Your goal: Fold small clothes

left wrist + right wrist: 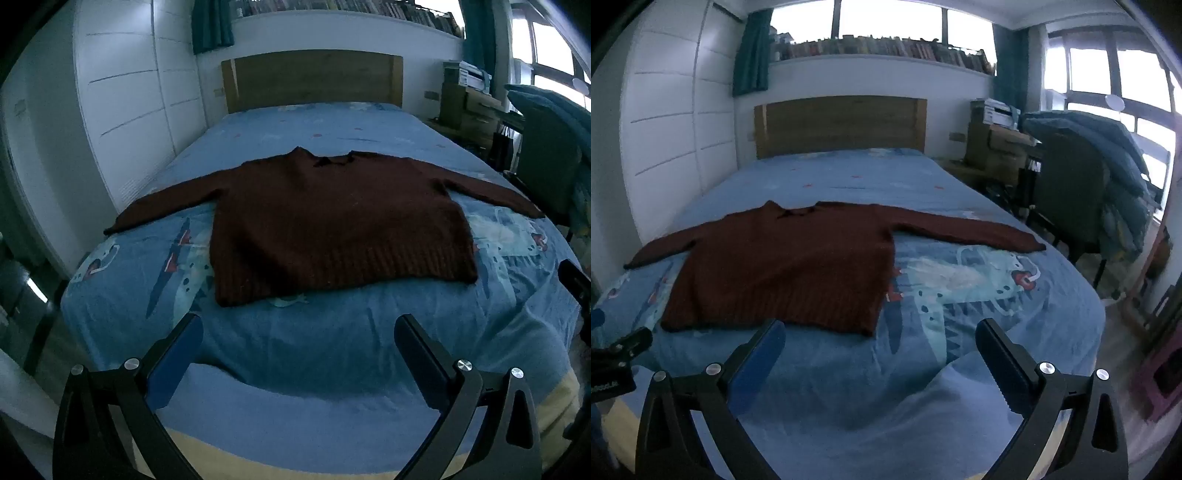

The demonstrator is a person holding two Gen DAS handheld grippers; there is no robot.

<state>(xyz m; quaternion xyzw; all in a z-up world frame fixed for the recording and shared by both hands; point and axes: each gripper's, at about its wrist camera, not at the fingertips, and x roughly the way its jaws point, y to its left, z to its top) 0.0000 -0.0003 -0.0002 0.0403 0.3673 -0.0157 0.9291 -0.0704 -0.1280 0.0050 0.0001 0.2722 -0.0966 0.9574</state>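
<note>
A dark red knitted sweater (332, 221) lies flat on the blue bed sheet (314, 343), both sleeves spread sideways, neck toward the headboard and hem toward me. It also shows in the right wrist view (790, 273), left of centre. My left gripper (298, 332) is open and empty, just short of the hem. My right gripper (881, 338) is open and empty, near the sweater's hem at its right corner. The left gripper's body (617, 354) shows at the left edge of the right wrist view.
A wooden headboard (314, 79) stands at the far end. White wardrobe doors (125, 110) run along the left. A dark chair draped with blue bedding (1086, 173) and a wooden bedside unit (997, 147) stand to the right of the bed.
</note>
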